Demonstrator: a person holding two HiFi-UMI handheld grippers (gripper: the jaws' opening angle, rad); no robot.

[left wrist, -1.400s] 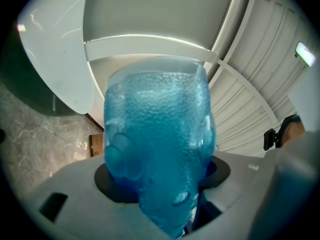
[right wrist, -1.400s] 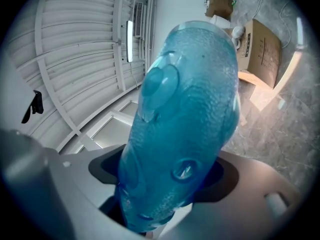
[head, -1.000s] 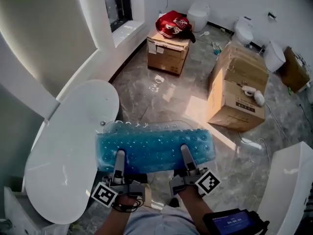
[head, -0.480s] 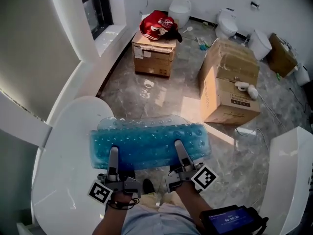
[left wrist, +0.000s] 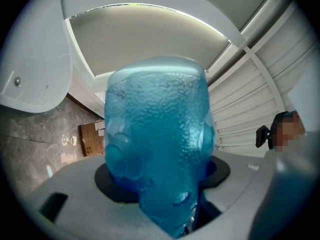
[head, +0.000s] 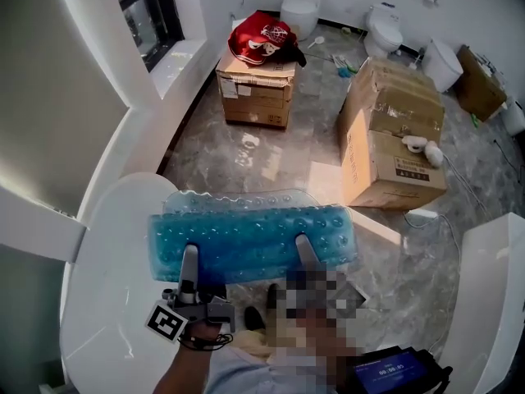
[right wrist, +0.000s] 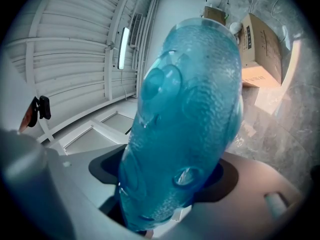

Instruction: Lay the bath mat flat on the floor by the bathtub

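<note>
The bath mat (head: 254, 240) is translucent blue rubber with suction cups, doubled over lengthwise. It hangs in the air, its left end above the rim of the white bathtub (head: 107, 302) and the rest over the grey marble floor (head: 246, 150). My left gripper (head: 189, 257) is shut on the mat's near edge at the left. My right gripper (head: 302, 249) is shut on the same edge further right. In the left gripper view the bath mat (left wrist: 160, 144) fills the space between the jaws, and in the right gripper view the bath mat (right wrist: 195, 114) does the same.
A cardboard box (head: 254, 84) with a red bag (head: 264, 38) on top stands ahead. A larger box (head: 394, 146) sits to the right. Toilets (head: 384, 29) line the far wall. A white fixture (head: 492, 294) stands at the right, and a small screen device (head: 394, 373) is near my waist.
Both grippers keep their hold on the mat at about the same height. The view has swung, so the tub sits further left and lower in it.
</note>
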